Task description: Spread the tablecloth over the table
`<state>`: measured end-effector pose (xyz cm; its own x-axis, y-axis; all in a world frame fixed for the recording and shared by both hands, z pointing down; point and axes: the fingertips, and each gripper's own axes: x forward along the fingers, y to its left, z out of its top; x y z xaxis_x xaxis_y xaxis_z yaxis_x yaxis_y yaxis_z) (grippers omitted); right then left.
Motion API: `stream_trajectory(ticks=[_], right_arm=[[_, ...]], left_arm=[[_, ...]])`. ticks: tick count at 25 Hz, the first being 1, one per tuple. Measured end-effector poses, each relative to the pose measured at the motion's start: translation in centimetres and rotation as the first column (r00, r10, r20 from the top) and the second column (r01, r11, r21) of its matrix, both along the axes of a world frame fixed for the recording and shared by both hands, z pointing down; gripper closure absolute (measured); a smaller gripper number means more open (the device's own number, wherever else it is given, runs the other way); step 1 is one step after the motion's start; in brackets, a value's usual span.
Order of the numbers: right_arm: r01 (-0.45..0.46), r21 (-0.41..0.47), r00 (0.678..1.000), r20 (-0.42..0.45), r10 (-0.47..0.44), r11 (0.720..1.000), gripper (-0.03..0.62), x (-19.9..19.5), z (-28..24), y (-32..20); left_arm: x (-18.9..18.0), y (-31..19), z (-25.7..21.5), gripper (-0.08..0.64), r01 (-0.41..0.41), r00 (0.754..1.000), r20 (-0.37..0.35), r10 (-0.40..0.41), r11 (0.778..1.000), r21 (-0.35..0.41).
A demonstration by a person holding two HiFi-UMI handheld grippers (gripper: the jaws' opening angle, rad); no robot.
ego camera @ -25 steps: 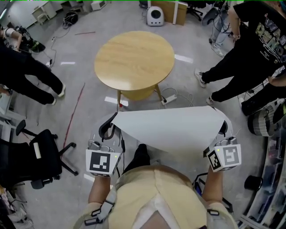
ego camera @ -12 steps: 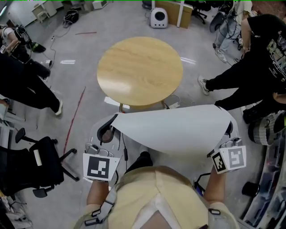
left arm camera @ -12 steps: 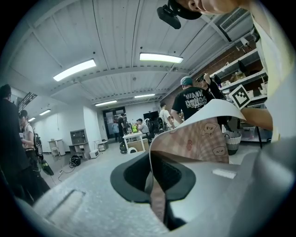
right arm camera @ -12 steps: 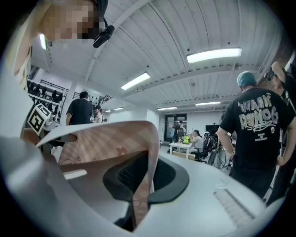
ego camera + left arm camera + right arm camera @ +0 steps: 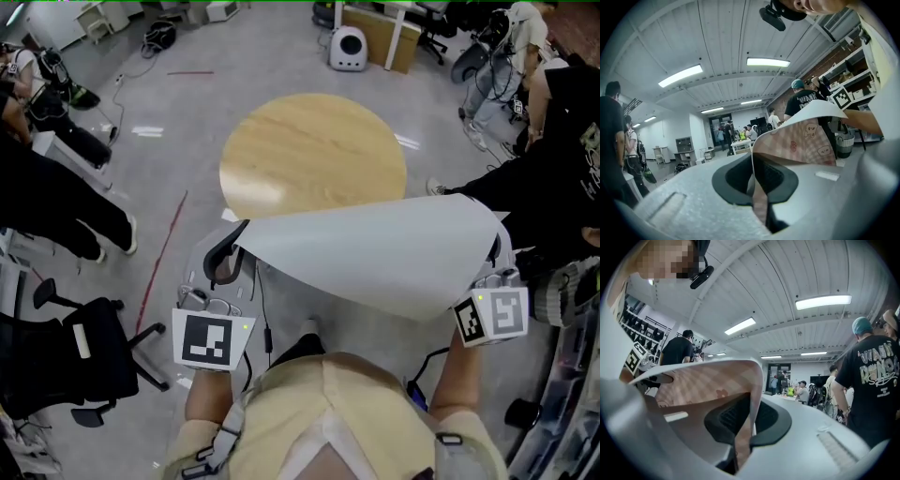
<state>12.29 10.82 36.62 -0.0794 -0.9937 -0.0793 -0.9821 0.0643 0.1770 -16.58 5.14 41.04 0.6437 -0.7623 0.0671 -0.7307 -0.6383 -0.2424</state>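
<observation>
Left claw, right claw clamp tablecloth | gripper views: checked underside | head view: white

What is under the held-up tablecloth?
From the head view, the tablecloth covers the near rim of the round wooden table and the floor below; the rest of the tabletop shows.

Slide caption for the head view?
The tablecloth hangs stretched between left gripper and right gripper near the bare round table.
</observation>
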Motion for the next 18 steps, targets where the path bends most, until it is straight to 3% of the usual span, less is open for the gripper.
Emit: stream_trajectory(ticks=[6, 12, 18], right_arm=[[0.021, 0.053, 0.999, -0.031, -0.019, 0.998, 0.581, -1.2, -1.7, -5.6], [0.044, 0.065, 0.994, -0.103, -0.038, 0.997, 0.581, -0.7, -3.6, -11.3], [0.087, 0.086, 0.992, -0.102, -0.078, 0.992, 0.581, 0.3, -4.3, -17.5]], left_arm=[[-1.4, -4.7, -1.1, 0.555, 0.016, 0.998, 0.056, -0.019, 0.998, 0.054], [-0.9, -10.0, -3.3, 0.555, 0.058, 0.997, 0.045, -0.061, 0.995, 0.078], [-0.2, -15.8, -5.1, 0.554, 0.107, 0.992, 0.048, -0.114, 0.986, 0.126]])
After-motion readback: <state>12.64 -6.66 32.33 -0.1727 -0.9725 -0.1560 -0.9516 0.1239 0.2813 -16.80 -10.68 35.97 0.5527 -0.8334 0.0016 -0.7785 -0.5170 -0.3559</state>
